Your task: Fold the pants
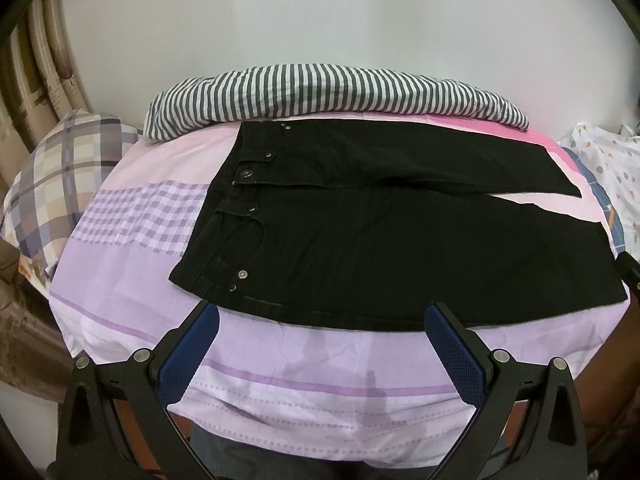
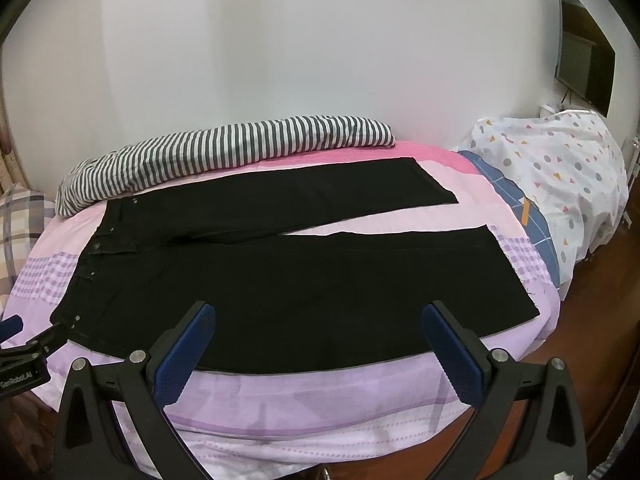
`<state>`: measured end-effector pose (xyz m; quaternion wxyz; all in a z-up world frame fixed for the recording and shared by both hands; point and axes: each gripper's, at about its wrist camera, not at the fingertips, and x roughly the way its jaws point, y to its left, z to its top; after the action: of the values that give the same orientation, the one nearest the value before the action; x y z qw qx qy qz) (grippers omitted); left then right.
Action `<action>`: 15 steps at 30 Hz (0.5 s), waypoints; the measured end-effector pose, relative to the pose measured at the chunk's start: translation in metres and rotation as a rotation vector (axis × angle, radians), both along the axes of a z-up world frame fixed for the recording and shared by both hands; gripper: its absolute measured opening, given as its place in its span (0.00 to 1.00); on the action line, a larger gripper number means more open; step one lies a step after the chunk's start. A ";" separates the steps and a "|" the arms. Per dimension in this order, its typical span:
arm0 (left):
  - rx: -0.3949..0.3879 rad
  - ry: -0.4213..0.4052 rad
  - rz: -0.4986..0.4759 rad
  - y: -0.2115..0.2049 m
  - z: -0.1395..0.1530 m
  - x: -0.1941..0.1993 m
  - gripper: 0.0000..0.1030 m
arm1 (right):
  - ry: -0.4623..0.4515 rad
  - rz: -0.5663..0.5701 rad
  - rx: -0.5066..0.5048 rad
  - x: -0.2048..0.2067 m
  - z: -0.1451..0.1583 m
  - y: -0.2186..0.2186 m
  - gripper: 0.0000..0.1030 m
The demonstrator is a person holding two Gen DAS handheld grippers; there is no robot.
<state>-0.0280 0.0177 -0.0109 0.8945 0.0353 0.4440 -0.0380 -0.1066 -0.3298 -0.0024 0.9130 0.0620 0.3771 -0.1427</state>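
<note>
Both sets of jaws stood wide and held nothing — the left gripper (image 1: 322,312) hung over the near edge of the black pants (image 1: 360,240), the right gripper (image 2: 320,312) over the near leg. The pants lay flat across the middle of the frame on the pink-and-lilac bedspread (image 2: 320,400), waistband at left, legs splayed rightward, with a striped cloth (image 2: 224,152) bunched behind.

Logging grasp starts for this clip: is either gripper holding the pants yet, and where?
Neither. The left gripper and right gripper are open, short of the black pants.
</note>
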 end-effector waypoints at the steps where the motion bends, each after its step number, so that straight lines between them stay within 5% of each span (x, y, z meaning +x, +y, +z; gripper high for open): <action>1: 0.000 0.000 -0.001 0.001 0.000 0.000 0.99 | 0.003 0.001 -0.002 0.000 0.000 0.000 1.00; 15: 0.003 0.000 0.000 0.006 -0.001 -0.001 0.99 | 0.013 0.005 -0.006 0.000 -0.007 0.000 1.00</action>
<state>-0.0286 0.0233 -0.0122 0.8945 0.0368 0.4439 -0.0374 -0.1067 -0.3301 -0.0089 0.9110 0.0573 0.3829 -0.1418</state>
